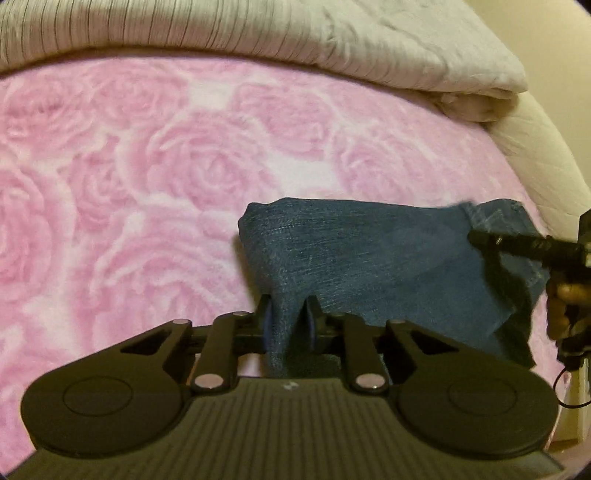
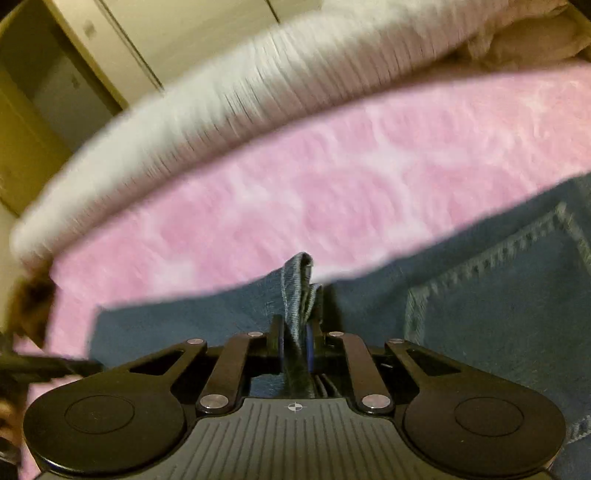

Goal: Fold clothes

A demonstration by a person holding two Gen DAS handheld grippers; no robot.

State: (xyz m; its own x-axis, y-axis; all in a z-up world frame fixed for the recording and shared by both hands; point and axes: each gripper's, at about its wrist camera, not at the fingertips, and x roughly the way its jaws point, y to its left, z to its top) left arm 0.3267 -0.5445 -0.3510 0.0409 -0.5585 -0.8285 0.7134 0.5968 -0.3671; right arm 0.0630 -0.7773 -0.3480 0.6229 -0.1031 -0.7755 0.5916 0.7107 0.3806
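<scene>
- We have the jeans (image 1: 369,266) lying on the pink rose blanket (image 1: 147,184), at about four o'clock in the left wrist view, below the folded grey quilt (image 1: 258,33).
- Our left gripper (image 1: 289,325) is pinched narrow on a bunched denim edge, cloth filling the gap between its blue pads.
- Our right gripper (image 2: 296,334) is clamped nearly closed on a folded ridge of denim; a stitched pocket (image 2: 498,295) sits at three o'clock of it.
- For a clean fold, we judge both pinches should rise together, level, keeping the edge between them taut.
- We should carry it towards twelve o'clock and lay it flat before letting go.
- The risk, we think: the thick seam slipping from the right pinch.
</scene>
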